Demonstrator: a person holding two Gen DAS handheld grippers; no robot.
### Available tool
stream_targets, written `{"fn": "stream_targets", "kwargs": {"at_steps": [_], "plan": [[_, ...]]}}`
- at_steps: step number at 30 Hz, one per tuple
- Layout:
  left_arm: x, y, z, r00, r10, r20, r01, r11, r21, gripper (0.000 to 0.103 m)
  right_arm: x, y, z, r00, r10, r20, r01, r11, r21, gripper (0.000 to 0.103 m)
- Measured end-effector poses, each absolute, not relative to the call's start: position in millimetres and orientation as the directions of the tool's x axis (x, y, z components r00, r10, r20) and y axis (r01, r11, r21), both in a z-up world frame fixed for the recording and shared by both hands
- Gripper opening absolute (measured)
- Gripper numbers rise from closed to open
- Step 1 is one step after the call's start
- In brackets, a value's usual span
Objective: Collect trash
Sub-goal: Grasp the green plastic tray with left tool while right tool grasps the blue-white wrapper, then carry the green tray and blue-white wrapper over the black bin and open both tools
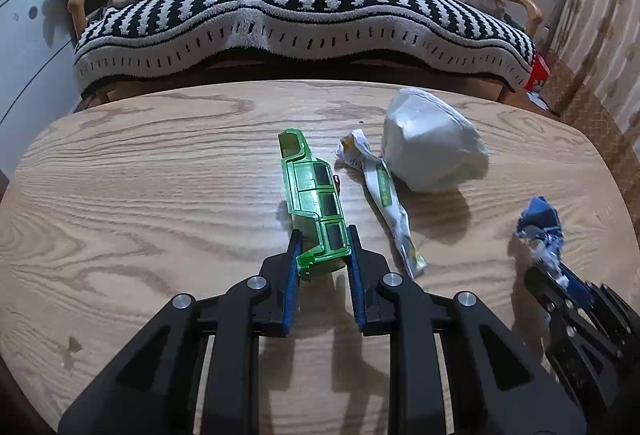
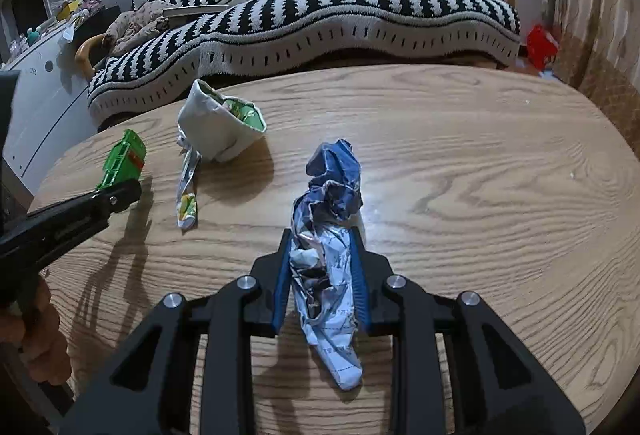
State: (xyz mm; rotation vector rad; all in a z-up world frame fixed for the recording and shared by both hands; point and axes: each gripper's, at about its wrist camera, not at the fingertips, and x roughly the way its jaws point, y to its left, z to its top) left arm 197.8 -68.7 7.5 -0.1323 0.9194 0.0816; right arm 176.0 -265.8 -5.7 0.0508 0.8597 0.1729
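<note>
Two close wrist views downward over one shared table.

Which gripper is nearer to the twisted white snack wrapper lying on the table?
Left. The left gripper, shut on the green plastic piece, sits right beside the twisted white snack wrapper. The right gripper, shut on crumpled blue paper, is farther off.

**Black jaws, blue pads: my two hand-held tools**

My left gripper is matte black plastic, its angular linkage arms cut with triangular openings and pinned by four round silver screws. Blue pads line the inner faces of both fingers. My right gripper matches it: black frame, silver screw heads, ribbed blue pads.
</note>
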Motion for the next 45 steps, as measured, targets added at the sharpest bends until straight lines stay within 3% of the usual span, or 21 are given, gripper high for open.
{"fn": "stream_targets", "kwargs": {"at_steps": [7, 11, 14, 18, 22, 27, 31, 45], "plan": [[178, -76, 9, 0.592, 0.026, -0.806, -0.117, 0.992, -0.054, 0.021, 169, -273, 1, 0.633, 0.197, -0.748, -0.114, 0.980, 0.162, 0.027], [148, -97, 13, 0.590, -0.035, -0.806, -0.078, 0.992, -0.100, 0.021, 147, -295, 25, 0.685, 0.216, -0.696, -0.092, 0.973, 0.212, 0.027], [110, -127, 19, 0.599, -0.103, -0.794, -0.032, 0.988, -0.152, 0.021, 112, -331, 45, 0.712, 0.287, -0.641, -0.077, 0.939, 0.335, 0.027], [50, -202, 33, 0.581, -0.239, -0.778, 0.118, 0.970, -0.210, 0.021, 29, -403, 59, 0.770, 0.259, -0.584, -0.019, 0.923, 0.384, 0.027], [5, -289, 46, 0.509, -0.384, -0.771, 0.287, 0.919, -0.269, 0.021, -49, -479, 61, 0.780, 0.163, -0.605, 0.076, 0.934, 0.350, 0.027], [-68, -417, 19, 0.259, -0.523, -0.812, 0.491, 0.795, -0.356, 0.021, -141, -571, 33, 0.730, 0.065, -0.681, 0.242, 0.906, 0.346, 0.027], [-111, -485, -22, 0.112, -0.485, -0.867, 0.582, 0.740, -0.338, 0.021, -191, -624, -33, 0.615, 0.063, -0.786, 0.378, 0.851, 0.364, 0.027], [-111, -508, -44, 0.093, -0.392, -0.915, 0.581, 0.768, -0.270, 0.021, -219, -656, -76, 0.595, 0.110, -0.796, 0.436, 0.788, 0.435, 0.027]]}}
